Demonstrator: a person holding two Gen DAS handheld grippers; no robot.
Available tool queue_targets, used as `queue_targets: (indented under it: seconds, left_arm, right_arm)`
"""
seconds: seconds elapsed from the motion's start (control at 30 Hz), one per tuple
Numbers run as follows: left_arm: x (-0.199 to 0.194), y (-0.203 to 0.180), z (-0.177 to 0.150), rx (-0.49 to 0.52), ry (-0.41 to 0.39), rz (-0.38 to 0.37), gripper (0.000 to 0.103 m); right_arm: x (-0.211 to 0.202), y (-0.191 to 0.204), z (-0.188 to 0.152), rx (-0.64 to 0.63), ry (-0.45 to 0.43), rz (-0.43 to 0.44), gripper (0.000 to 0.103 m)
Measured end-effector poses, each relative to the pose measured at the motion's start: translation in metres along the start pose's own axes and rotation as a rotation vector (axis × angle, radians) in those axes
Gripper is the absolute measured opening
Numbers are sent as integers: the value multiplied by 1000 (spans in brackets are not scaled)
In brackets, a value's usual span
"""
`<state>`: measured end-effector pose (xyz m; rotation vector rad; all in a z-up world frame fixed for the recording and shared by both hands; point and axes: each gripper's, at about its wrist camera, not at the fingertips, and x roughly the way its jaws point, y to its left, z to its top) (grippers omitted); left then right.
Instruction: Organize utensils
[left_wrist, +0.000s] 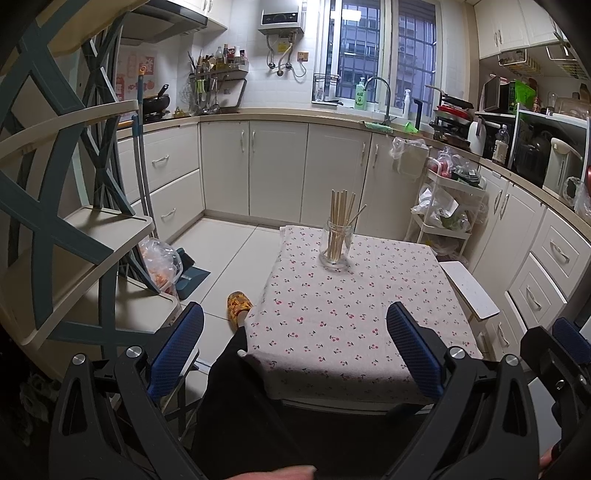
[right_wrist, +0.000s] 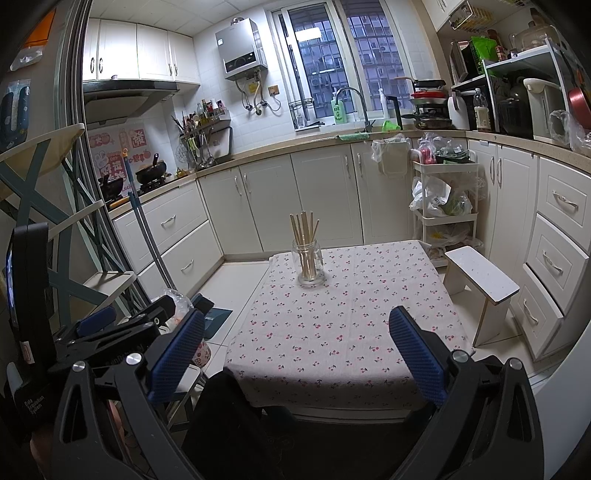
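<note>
Left gripper (left_wrist: 295, 347) and right gripper (right_wrist: 297, 349) both stand spread wide and empty at the near edge of the bench (right_wrist: 343, 332), well apart from the glass jar (right_wrist: 309, 266) straight ahead at its far side, where the chopsticks (right_wrist: 304, 236) stand near-upright, neither gripper clearly nearer.

Jar (left_wrist: 335, 246) is standing on the tabletop (left_wrist: 354, 317) near its far edge, chopsticks (left_wrist: 341, 216) standing inside; stool (left_wrist: 468, 290) is sitting just right of the tabletop, cabinets (left_wrist: 277, 170) behind.
</note>
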<state>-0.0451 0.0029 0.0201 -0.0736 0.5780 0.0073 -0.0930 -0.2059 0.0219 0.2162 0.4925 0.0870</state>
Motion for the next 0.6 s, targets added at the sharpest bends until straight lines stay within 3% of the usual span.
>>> queue_targets:
  seconds: [0.2,0.6]
  left_arm:
    - [-5,-7,-2,55,-41,36,95]
    - [-5,-8,2,32,-11,6,95]
  right_arm:
    - [0,0,0,0,-1,-1,96]
    - [-1,-1,-1,0,-10,-3,96]
